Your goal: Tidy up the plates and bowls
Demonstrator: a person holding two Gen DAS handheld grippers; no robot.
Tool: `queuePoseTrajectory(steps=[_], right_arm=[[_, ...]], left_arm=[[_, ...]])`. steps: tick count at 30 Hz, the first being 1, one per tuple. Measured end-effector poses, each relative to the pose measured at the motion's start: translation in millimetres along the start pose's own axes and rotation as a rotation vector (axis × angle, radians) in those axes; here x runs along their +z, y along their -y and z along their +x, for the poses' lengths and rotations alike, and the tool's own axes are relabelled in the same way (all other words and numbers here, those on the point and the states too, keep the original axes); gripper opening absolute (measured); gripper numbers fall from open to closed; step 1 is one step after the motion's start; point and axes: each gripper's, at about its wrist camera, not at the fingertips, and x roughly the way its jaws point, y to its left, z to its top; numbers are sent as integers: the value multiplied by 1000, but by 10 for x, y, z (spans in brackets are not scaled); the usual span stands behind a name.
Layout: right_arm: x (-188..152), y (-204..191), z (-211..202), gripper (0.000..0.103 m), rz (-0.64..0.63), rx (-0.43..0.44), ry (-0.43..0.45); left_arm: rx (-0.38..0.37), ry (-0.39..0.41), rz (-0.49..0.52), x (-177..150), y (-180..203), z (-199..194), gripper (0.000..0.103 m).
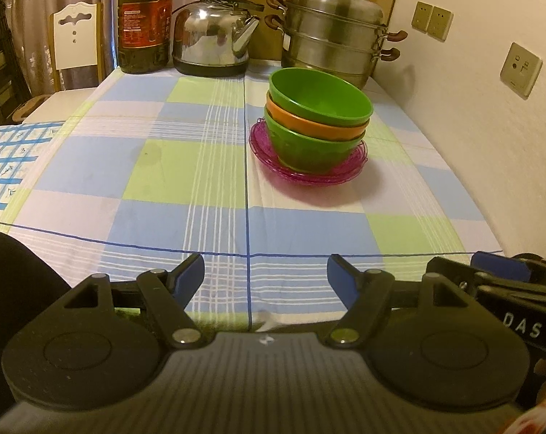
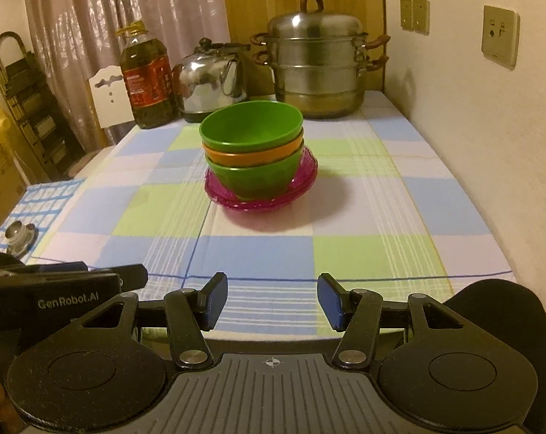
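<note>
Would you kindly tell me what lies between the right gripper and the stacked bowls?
Only bare checked tablecloth, in the right wrist view, between right gripper and stacked bowls.

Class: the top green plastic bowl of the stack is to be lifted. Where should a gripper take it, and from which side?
Pinch the rim of the top green plastic bowl, one finger inside, from above at its near edge: only the rim stands clear of the orange bowl beneath.

The oil bottle (image 1: 145,21) has its cap cut by the top edge. The bowls (image 1: 316,119) hide the middle of the plates (image 1: 309,177).
</note>
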Motion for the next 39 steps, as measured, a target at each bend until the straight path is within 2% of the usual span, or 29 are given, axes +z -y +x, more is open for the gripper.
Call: queuePoseTrajectory(steps=[39], right_arm=[[-39, 10, -6, 55, -4, -14, 11]], left_arm=[[10, -2, 31, -43, 46, -17, 73]])
